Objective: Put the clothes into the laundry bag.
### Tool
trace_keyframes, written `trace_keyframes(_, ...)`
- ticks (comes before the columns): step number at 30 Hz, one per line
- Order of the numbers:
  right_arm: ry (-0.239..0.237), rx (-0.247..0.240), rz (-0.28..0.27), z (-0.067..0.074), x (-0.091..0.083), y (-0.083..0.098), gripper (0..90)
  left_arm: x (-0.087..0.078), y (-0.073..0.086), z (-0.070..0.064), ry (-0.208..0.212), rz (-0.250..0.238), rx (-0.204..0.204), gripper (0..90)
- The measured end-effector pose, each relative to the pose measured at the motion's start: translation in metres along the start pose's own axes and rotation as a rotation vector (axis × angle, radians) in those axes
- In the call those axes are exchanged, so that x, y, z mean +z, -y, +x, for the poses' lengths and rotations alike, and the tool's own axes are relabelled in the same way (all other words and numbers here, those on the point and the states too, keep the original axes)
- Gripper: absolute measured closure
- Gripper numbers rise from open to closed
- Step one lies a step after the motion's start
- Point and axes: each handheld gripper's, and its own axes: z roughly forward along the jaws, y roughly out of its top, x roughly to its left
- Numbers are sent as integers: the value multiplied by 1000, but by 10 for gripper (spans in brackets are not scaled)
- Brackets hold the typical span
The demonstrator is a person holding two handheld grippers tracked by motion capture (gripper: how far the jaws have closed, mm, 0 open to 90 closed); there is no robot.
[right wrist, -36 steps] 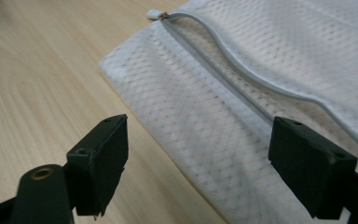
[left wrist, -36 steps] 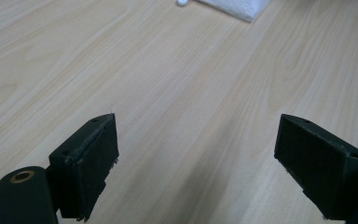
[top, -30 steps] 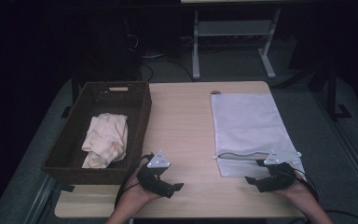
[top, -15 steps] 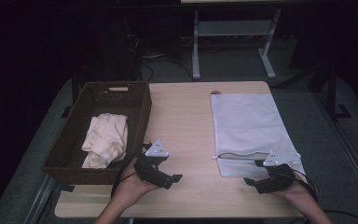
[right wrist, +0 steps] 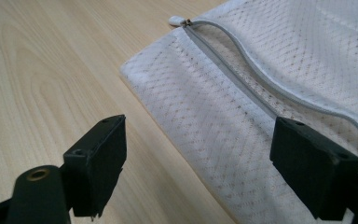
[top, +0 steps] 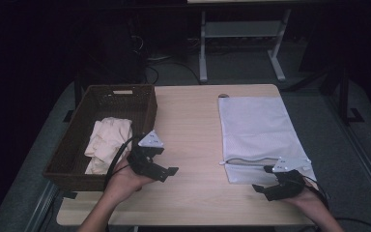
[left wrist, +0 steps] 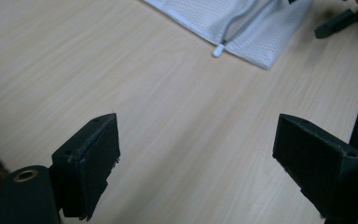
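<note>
A white mesh laundry bag (top: 258, 128) lies flat on the right half of the wooden table (top: 188, 125), its zipper (right wrist: 233, 70) open along the near end, the pull (right wrist: 175, 20) at the bag's corner. My right gripper (top: 261, 189) hovers low over the bag's near corner (right wrist: 205, 135), open and empty. My left gripper (top: 170, 171) is lifted above the table's near left part, beside the basket, open with only bare wood (left wrist: 191, 140) between its jaws. The bag's zipper pull (left wrist: 218, 49) lies farther off in the left gripper view.
A dark wicker basket (top: 72, 150) stands on the table's left side with a cream cloth (top: 107, 142) bundled in it. Bare wood lies between basket and bag. Beyond the far edge stand a metal frame (top: 241, 29) and cables on the floor.
My left gripper has risen and drifted away from the near edge, toward the basket's corner. The right gripper has stayed where it was, jaws unchanged.
</note>
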Motion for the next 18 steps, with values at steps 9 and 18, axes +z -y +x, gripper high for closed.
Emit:
trace_keyframes(9, -2, 5, -3, 0, -1, 0, 180, -17, -1, 23, -45, 10, -19, 141)
trace_keyframes(18, 1, 8, -8, 0, -1, 1, 179, -27, 2, 40, -84, 29, -39, 141)
